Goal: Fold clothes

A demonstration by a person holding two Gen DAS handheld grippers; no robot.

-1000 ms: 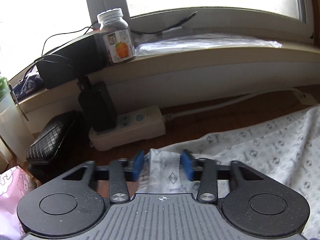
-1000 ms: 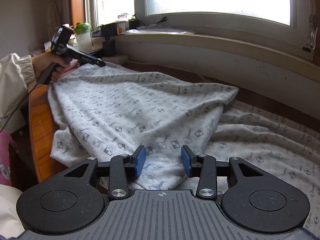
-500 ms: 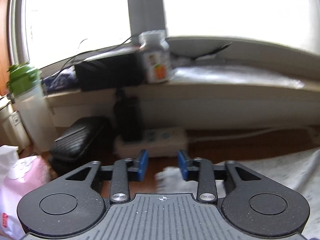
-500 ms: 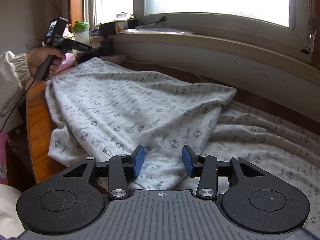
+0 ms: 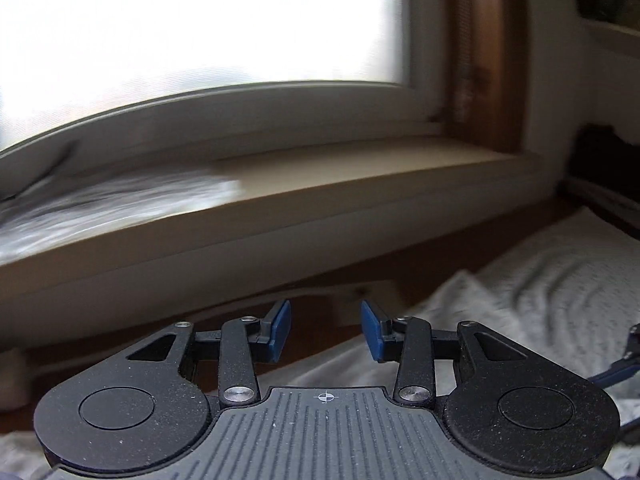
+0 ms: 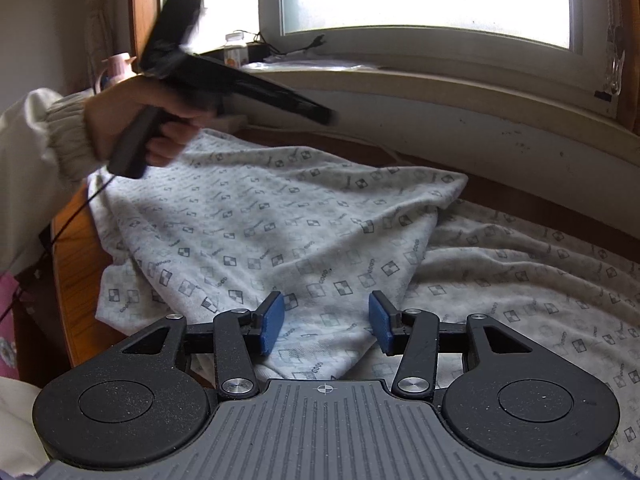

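A grey garment (image 6: pixel 280 220) with small checkered marks lies spread on the wooden table (image 6: pixel 76 248), its left half folded over into a pointed flap. My right gripper (image 6: pixel 326 328) hovers low over the near edge of that flap. Its jaws are opening, and the cloth lies under them without being pinched. My left gripper (image 5: pixel 324 330) is open with nothing between its blue pads (image 5: pixel 278 328), and it points at the wall under the sill. The garment (image 5: pixel 560 280) shows to its lower right. In the right wrist view a hand (image 6: pixel 160 120) holds the blurred left gripper (image 6: pixel 326 116) above the garment's far left part.
A window sill (image 6: pixel 440 92) runs along the back with a bottle (image 6: pixel 234 50), cables and a plastic sheet (image 5: pixel 100 208) on it. A pink cup (image 6: pixel 118 66) stands at the far left. A white cable (image 6: pixel 384 152) lies behind the garment. A pale sleeve (image 6: pixel 40 152) fills the left edge.
The left gripper opened off the garment's corner, lifted away and swung fast to the right along the sill. The right gripper stayed in place and its jaws widened a little.
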